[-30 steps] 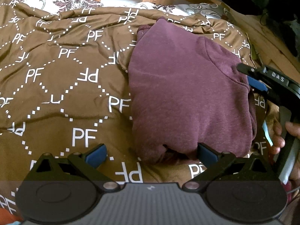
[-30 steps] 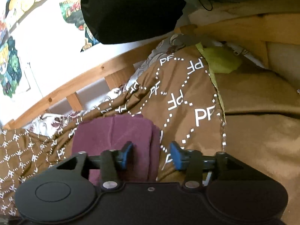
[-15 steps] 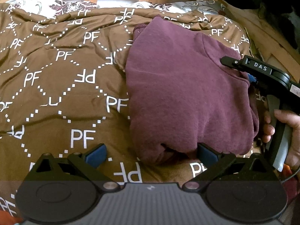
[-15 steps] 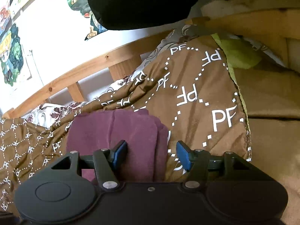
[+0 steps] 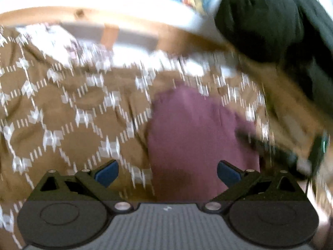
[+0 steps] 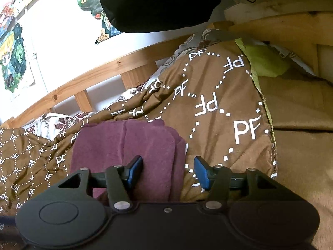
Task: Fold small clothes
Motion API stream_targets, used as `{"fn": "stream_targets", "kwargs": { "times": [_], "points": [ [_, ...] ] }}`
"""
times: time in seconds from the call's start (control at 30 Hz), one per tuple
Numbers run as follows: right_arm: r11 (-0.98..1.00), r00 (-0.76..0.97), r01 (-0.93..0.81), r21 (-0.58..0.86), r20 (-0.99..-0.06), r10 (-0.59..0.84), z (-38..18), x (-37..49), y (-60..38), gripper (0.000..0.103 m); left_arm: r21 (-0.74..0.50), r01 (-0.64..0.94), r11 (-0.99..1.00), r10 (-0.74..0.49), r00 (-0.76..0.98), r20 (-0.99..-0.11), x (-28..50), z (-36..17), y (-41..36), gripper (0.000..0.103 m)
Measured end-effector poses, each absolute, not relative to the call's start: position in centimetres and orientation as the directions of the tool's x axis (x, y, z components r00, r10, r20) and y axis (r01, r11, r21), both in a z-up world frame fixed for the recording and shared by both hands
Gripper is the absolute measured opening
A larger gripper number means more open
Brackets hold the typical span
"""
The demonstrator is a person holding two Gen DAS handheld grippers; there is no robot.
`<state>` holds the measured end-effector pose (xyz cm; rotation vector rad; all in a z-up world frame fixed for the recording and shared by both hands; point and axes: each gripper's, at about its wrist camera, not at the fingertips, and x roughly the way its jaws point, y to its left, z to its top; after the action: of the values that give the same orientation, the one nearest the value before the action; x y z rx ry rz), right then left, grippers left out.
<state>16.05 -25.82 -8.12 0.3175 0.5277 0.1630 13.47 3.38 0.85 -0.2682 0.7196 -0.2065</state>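
Right wrist view shows the maroon garment (image 6: 129, 145) folded in layers on the brown bedspread (image 6: 218, 108), apparently finished. The right claw (image 6: 168, 171) is spread over its edge, gripping nothing; the left claw (image 5: 167, 174), blurred, is spread and empty too.

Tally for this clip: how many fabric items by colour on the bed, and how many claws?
Maroon folded garment: 1
Brown PF-print blanket: 1
Lime-green cloth: 1
White floral bedding: 1
Claws: 2, left claw and right claw, both open
Total: 6
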Motion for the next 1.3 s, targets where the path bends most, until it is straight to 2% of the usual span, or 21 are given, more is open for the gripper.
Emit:
{"fn": "stream_targets", "kwargs": {
  "times": [0.17,0.27,0.33,0.4,0.5,0.73,0.83,0.93,1.17,1.3],
  "points": [
    [0.94,0.855,-0.077,0.334,-0.462,0.234,-8.2,16.0,-25.7,0.06,-0.187,0.057,0.981,-0.159,0.789,-0.594,19.3,2.8,2.5,0.09],
    [0.942,0.857,-0.095,0.321,-0.456,0.242,-8.4,16.0,-25.6,0.063,-0.122,0.069,0.99,-0.131,0.776,-0.617,22.9,2.1,1.4,0.078],
    [0.944,0.857,-0.107,0.313,-0.453,0.247,-8.5,15.9,-25.5,0.065,-0.113,0.074,0.991,-0.13,0.751,-0.647,25.0,1.2,1.2,0.07],
    [0.944,0.856,-0.117,0.309,-0.45,0.253,-8.5,15.9,-25.5,0.067,-0.117,0.086,0.989,-0.143,0.727,-0.672,26.6,0.3,0.9,0.069],
    [0.945,0.856,-0.129,0.301,-0.448,0.26,-8.7,15.8,-25.4,0.069,-0.118,0.098,0.988,-0.153,0.702,-0.696,28.0,-1.0,0.5,0.061],
    [0.944,0.853,-0.148,0.294,-0.445,0.272,-8.7,15.7,-25.3,0.072,-0.144,0.143,0.979,-0.203,0.686,-0.699,28.7,-1.9,-0.9,0.061],
    [0.943,0.852,-0.152,0.295,-0.444,0.276,-8.7,15.7,-25.3,0.073,-0.117,0.151,0.982,-0.189,0.684,-0.704,29.0,-1.8,-1.5,0.056],
    [0.944,0.851,-0.156,0.291,-0.445,0.278,-8.7,15.7,-25.3,0.073,-0.199,0.096,0.975,-0.207,0.711,-0.672,28.5,-1.4,-0.1,0.056],
    [0.947,0.851,-0.16,0.279,-0.447,0.276,-8.7,15.7,-25.0,0.075,-0.258,-0.054,0.965,-0.128,0.761,-0.636,28.2,-1.1,2.2,0.055],
    [0.947,0.851,-0.161,0.277,-0.448,0.276,-8.7,15.7,-24.9,0.076,-0.246,-0.06,0.967,-0.125,0.733,-0.669,28.8,-1.7,2.2,0.055]
  ]
}}
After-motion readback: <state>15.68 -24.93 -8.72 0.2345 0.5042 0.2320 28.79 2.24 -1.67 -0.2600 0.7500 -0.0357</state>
